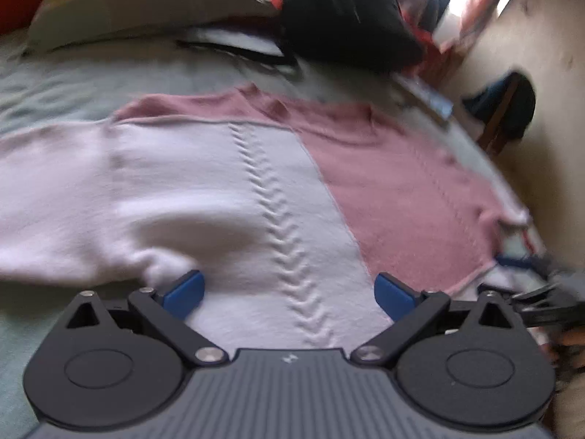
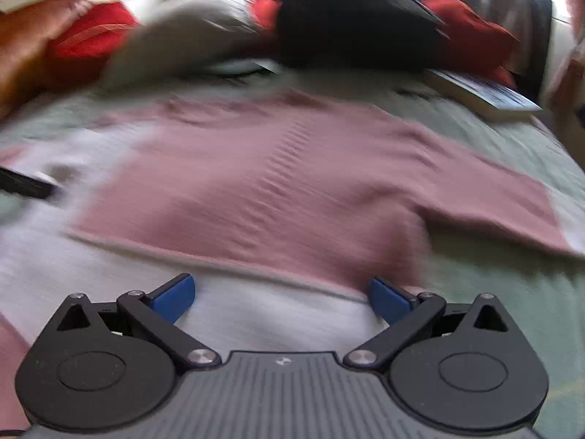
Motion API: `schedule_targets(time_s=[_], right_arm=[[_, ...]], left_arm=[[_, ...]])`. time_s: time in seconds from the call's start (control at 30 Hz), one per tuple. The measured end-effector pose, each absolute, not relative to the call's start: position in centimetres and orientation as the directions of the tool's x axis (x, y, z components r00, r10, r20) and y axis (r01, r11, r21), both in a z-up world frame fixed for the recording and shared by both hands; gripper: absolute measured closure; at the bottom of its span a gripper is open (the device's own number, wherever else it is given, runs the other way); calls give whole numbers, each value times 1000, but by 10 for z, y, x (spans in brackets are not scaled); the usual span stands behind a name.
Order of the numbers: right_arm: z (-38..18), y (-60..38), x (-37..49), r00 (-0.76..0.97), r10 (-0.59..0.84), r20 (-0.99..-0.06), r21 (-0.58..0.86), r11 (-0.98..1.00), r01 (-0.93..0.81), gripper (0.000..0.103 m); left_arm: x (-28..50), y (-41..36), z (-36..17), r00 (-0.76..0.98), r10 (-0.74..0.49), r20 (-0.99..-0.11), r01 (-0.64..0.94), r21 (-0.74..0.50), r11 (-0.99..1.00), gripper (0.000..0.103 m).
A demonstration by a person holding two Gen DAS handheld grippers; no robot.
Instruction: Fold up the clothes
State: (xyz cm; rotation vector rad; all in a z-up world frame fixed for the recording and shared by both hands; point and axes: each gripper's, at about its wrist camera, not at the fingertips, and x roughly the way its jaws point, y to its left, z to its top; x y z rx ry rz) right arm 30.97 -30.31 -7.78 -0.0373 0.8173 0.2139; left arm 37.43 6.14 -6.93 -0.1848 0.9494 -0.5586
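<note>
two open grippers, pink-white sweater [image 1: 256,183], no legible writing

Bedroom: bed [image 2: 512,153] with pillows [image 2: 204,18], clothes heaped.

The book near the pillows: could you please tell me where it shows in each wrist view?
Left wrist view: the book lies upper right, at the bed's edge past the sweater.
Right wrist view: the book lies upper right, beyond the sweater.
Shared landmark: the black bag beside it.
</note>
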Motion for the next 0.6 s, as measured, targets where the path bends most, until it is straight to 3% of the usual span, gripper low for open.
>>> schedule_targets(time_s=[0.07, 0.2, 0.3, 0.47, 0.53, 0.6], right_arm=[[-75, -327, 304, 664, 240, -708, 130, 969, -212, 0], [-42, -326, 306, 672, 195, -714, 94, 978, -184, 0], [-19, -301, 323, 705, 205, -679, 23, 966, -258, 0], [-45, -271, 391, 590, 167, -790, 9, 965, -261, 0], [-66, -271, 410, 543, 138, -828, 10, 973, -231, 0], [-72, -274, 419, 546, 144, -826, 17, 973, -231, 0]], left_arm=[[372, 77, -64, 468, -525, -711, 340, -404, 849, 5], [368, 71, -29, 532, -456, -714, 330, -321, 888, 5], [378, 43, -15, 516, -511, -687, 419, -318, 850, 2], [413, 9, -51, 467, -395, -791, 376, -226, 898, 3], [424, 8, -67, 498, -306, -811, 333, -146, 931, 3], [431, 12, -70, 530, -296, -795, 336, -124, 934, 3]])
